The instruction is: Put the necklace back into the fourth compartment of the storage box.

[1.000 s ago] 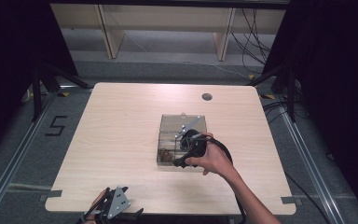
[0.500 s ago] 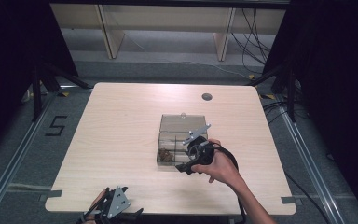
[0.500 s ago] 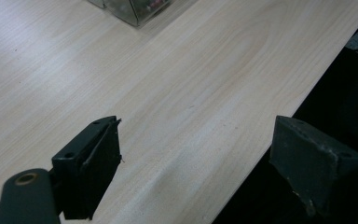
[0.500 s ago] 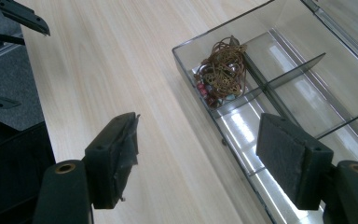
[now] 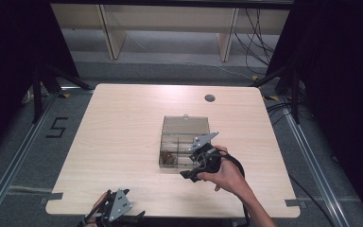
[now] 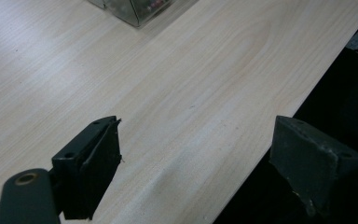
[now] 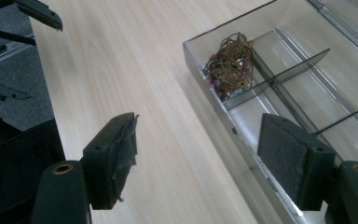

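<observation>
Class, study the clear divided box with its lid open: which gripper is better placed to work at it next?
Probably the right gripper: it sits beside the clear plastic divided box, jaws open, nothing between them. The left gripper waits at the wooden table's near edge.

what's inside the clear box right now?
The clear box has its lid open. One corner compartment holds a brown tangle of thin chains. The compartments in view beside it look bare. The right gripper covers part of the box's near side in the high view.
</observation>
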Available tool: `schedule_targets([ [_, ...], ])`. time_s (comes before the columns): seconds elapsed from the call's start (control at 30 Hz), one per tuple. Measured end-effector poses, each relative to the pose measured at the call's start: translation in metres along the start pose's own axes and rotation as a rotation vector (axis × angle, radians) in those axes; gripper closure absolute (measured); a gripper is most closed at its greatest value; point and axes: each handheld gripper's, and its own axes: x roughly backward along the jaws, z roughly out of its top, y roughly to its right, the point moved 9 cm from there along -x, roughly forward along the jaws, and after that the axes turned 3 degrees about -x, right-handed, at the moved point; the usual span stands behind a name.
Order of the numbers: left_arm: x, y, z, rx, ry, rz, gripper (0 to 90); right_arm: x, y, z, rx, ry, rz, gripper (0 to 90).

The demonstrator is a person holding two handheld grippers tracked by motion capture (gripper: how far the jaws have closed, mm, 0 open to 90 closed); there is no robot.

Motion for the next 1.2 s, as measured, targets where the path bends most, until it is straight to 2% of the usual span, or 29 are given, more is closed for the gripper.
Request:
schedule_targets([
  [0.17, 0.000, 0.000, 0.000, -0.003, -0.002, -0.001, 15.6, 0.000, -0.002, -0.003, 0.019, 0.023, 0.000, 28.4],
  [0.23, 0.000, 0.000, 0.000, -0.005, -0.004, -0.001, 15.6, -0.001, -0.005, -0.005, 0.019, 0.010, 0.011, 28.0],
  [0.37, 0.001, 0.000, 0.000, -0.004, -0.003, 0.005, 15.6, -0.001, -0.006, -0.005, 0.024, 0.020, -0.001, 27.0],
  [0.47, 0.000, 0.001, 0.000, -0.001, 0.001, -0.002, 15.6, 0.000, -0.009, -0.006, 0.023, 0.015, 0.009, 27.0],
  [0.5, 0.000, 0.001, 0.000, -0.001, -0.001, -0.002, 15.6, -0.001, -0.007, -0.005, 0.046, 0.034, -0.003, 26.8],
  [0.53, 0.000, 0.001, 0.000, -0.003, -0.002, -0.004, 15.6, -0.001, -0.008, -0.006, 0.031, 0.032, -0.006, 26.5],
  [0.57, 0.000, 0.001, 0.000, -0.008, -0.004, -0.003, 15.6, -0.002, -0.009, -0.007, 0.036, 0.025, 0.009, 26.4],
  [0.7, 0.001, 0.000, 0.001, -0.013, 0.002, 0.005, 15.6, -0.005, -0.009, -0.011, 0.033, 0.019, 0.008, 25.9],
  [0.73, 0.001, 0.000, 0.001, -0.019, 0.001, 0.002, 15.6, -0.005, -0.010, -0.013, 0.017, 0.013, 0.004, 25.8],
  [0.77, 0.001, 0.001, 0.001, -0.007, 0.001, 0.002, 15.6, -0.005, -0.009, -0.013, 0.033, 0.022, 0.004, 25.9],
  [0.9, 0.001, 0.002, 0.001, -0.009, -0.003, -0.004, 15.6, -0.005, -0.011, -0.016, 0.038, 0.024, 0.011, 25.7],
  [1.1, 0.000, 0.002, 0.001, -0.010, -0.003, -0.005, 15.6, -0.003, -0.009, -0.020, 0.025, 0.036, 0.009, 24.6],
  [1.2, 0.001, 0.001, 0.001, -0.014, -0.003, -0.003, 15.6, -0.004, -0.009, -0.022, 0.027, 0.061, 0.010, 24.5],
])
